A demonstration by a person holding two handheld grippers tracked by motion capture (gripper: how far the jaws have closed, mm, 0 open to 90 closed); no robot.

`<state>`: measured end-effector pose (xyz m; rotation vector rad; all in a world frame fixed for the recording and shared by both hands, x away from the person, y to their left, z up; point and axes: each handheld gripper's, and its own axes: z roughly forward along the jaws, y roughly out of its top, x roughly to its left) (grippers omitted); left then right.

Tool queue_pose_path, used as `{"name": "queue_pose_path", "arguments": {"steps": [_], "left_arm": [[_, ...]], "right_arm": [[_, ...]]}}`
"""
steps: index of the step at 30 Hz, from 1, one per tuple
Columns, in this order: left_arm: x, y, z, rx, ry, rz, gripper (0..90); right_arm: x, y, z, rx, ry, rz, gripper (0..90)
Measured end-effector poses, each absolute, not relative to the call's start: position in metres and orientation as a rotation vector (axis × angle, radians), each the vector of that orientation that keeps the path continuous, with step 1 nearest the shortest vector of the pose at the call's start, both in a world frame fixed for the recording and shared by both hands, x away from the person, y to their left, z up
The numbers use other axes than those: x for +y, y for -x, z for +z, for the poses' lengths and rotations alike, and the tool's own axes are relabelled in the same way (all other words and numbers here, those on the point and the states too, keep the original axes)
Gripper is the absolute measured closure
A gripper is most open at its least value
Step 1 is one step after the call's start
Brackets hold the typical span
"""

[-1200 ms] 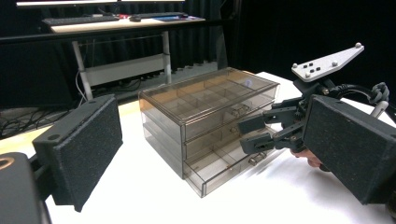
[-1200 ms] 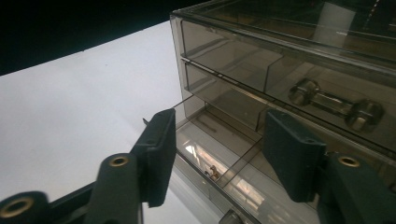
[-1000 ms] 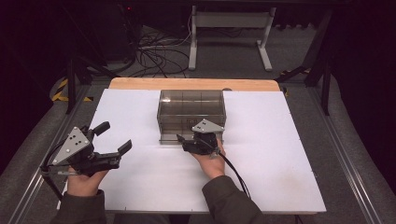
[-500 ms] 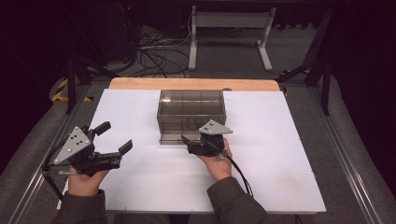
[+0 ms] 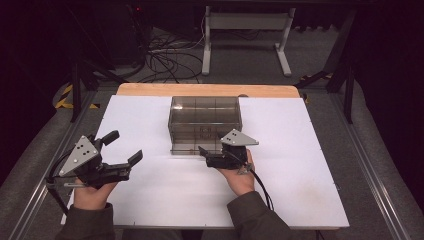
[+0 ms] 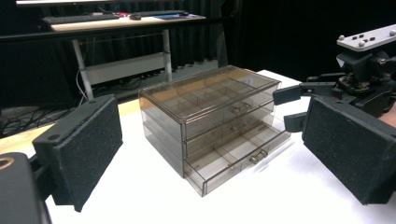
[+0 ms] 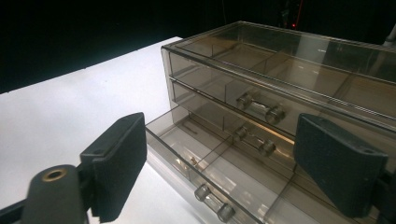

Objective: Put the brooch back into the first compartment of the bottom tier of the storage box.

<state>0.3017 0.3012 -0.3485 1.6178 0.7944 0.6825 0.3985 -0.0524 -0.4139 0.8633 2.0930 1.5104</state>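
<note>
A smoky clear drawer box [image 5: 205, 116] with three drawers stands mid-table. Its bottom drawer [image 7: 219, 172] is pulled partway out, and a small bar handle [image 7: 214, 204] shows on its front. My right gripper [image 5: 204, 155] is open just in front of the box, its jaws level with the lower drawers and holding nothing. In the right gripper view its pads [image 7: 116, 161] stand wide on either side of the drawer fronts. My left gripper [image 5: 123, 147] is open at the table's left, well apart from the box [image 6: 210, 112] and pointed at it. The right gripper [image 6: 296, 105] appears beside the box there.
The white table top [image 5: 290, 150] has bare room on all sides of the box. A wooden strip [image 5: 150, 90] runs along the far edge. Beyond it are floor cables [image 5: 165, 60] and a metal stand [image 5: 245, 30]. A metal rail [image 5: 370, 175] borders the right side.
My right gripper has drawn back a little from the box front, toward the person. The left gripper has stayed where it was.
</note>
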Motion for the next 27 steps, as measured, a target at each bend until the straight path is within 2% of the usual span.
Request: {"name": "queue_pose_path", "arguments": {"steps": [19,27], "left_arm": [[0.300,-0.302,-0.351,0.803,-1.625,0.685,5.8],[0.300,-0.304,-0.353,0.806,-1.634,0.684,5.8]], "right_arm": [[-0.087,-0.386,-0.409,2.045,-0.891,1.554,9.5],[-0.106,-0.377,-0.406,2.016,-0.890,1.561,9.2]]}}
